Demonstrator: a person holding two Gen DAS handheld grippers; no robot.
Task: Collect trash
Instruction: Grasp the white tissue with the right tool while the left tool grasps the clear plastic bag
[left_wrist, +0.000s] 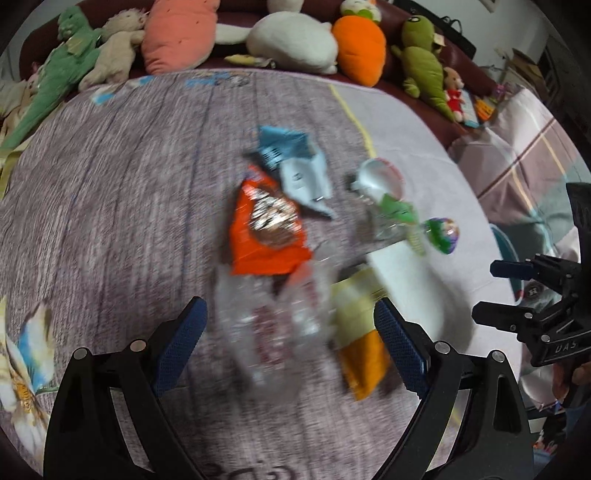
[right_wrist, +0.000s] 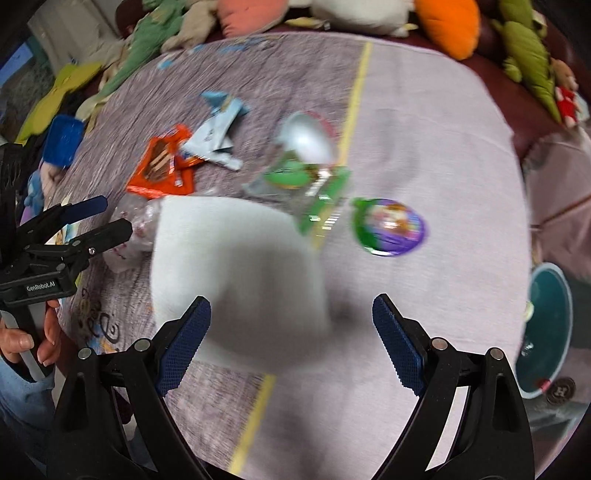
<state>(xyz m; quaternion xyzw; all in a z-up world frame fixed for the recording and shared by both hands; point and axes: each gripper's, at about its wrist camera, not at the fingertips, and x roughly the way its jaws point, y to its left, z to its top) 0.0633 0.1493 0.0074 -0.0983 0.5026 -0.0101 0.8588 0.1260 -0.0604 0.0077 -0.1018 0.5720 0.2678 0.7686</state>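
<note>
Nothing collected yet: orange wrapper (left_wrist: 266, 232), crushed bottle (left_wrist: 273, 328), white box (right_wrist: 236, 280) centre frame; both claws wide, empty.

Left gripper (right_wrist: 107, 218) body: "GenRobot.AI", white on black.
Right gripper (left_wrist: 495, 291) body: "UAS", partly hidden.
Round cap (right_wrist: 560, 390): "H".
Wrappers: print too blurred to read.
</note>
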